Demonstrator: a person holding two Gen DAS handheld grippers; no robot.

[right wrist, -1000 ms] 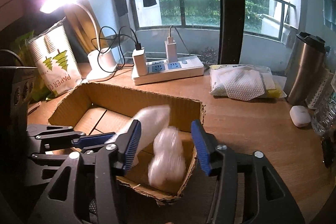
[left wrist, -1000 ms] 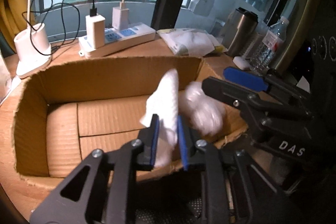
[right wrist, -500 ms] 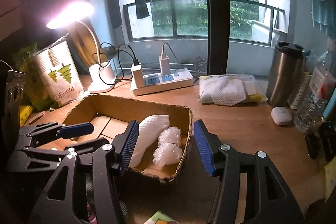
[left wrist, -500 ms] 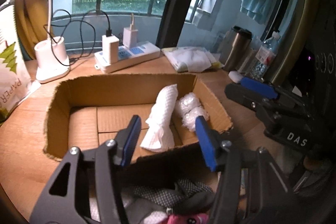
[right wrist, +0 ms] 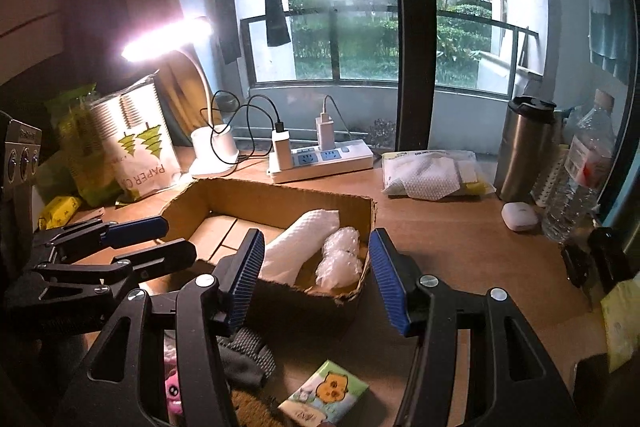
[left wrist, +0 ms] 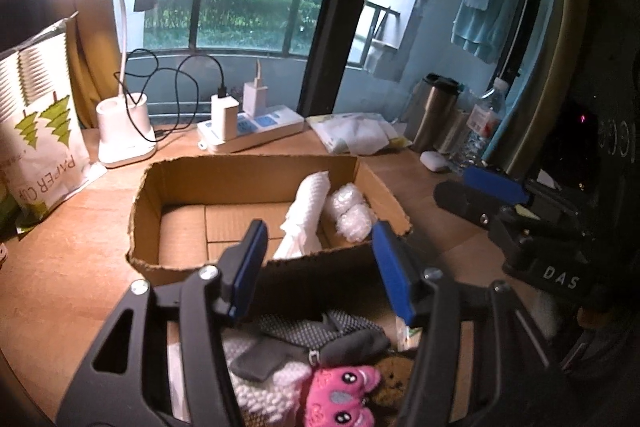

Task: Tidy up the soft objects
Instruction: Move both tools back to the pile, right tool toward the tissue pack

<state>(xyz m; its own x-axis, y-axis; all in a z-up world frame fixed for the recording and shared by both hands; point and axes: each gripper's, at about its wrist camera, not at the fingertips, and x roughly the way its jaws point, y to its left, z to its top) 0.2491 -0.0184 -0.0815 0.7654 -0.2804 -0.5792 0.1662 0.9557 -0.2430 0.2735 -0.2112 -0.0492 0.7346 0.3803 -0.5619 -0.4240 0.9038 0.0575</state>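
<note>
A cardboard box [left wrist: 248, 171] holds a rolled white paper towel [left wrist: 308, 203] and a bubble-wrap bundle [left wrist: 352, 215] in its right end. My left gripper [left wrist: 320, 267] hangs open above the box's near wall, empty. My right gripper [right wrist: 316, 267] is also open and empty, back from the box [right wrist: 280, 193], with the towel [right wrist: 298, 243] and the bubble wrap [right wrist: 340, 259] showing between its fingers. Below the grippers lie a grey glove [left wrist: 320, 335], a pink plush toy [left wrist: 340, 395] and a white knitted item [left wrist: 256, 387].
A tissue pack [right wrist: 326, 393] lies on the desk in front of the box. Behind the box stand a lit desk lamp [right wrist: 212, 151], a power strip [right wrist: 320, 161], a paper-cup bag [right wrist: 136, 143], a wipes packet [right wrist: 428, 173], a steel tumbler [right wrist: 524, 147] and a water bottle [right wrist: 580, 171].
The left gripper let go of the white towel, which now lies in the box beside the bubble wrap. Both grippers drew back and up from the box.
</note>
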